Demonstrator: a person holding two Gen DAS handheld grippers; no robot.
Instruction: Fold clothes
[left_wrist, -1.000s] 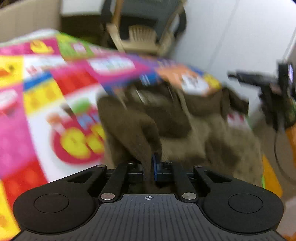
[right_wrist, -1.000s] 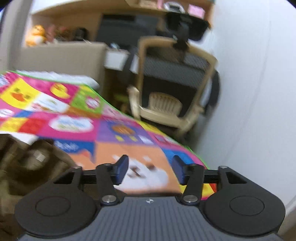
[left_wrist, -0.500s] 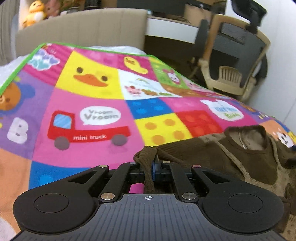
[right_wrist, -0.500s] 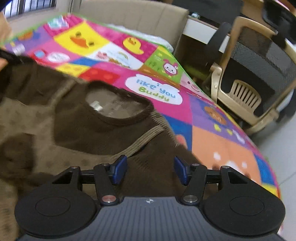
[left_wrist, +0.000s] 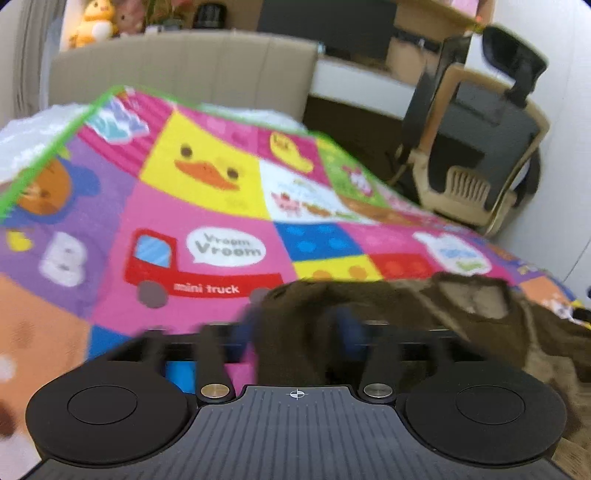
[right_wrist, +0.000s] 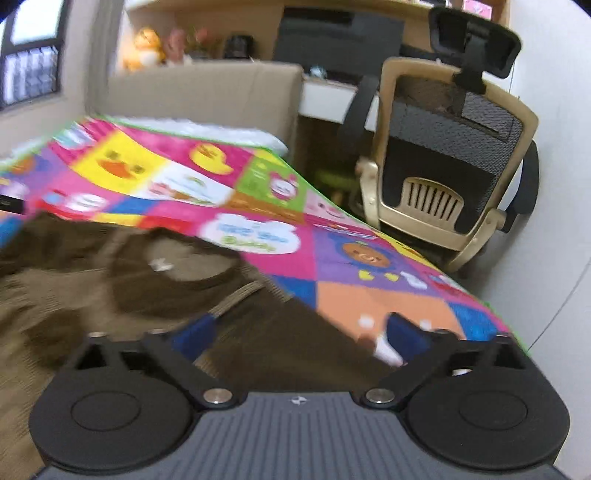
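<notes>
A brown knit sweater lies spread on a colourful patchwork play mat, its neck opening facing up. In the left wrist view the sweater lies to the right, and a bunched fold of it sits between the fingers of my left gripper, which are blurred and stand apart. My right gripper is open wide, low over the sweater's shoulder at its right edge, with one finger over the cloth and the other over the mat.
The mat covers a bed with a beige headboard. A beige and black office chair stands beyond the bed's right edge next to a white wall. Plush toys sit on a shelf behind.
My left gripper has opened, and the sweater fold it pinched now sits loose between its fingers. My right gripper has opened wider and moved toward the sweater's right shoulder edge.
</notes>
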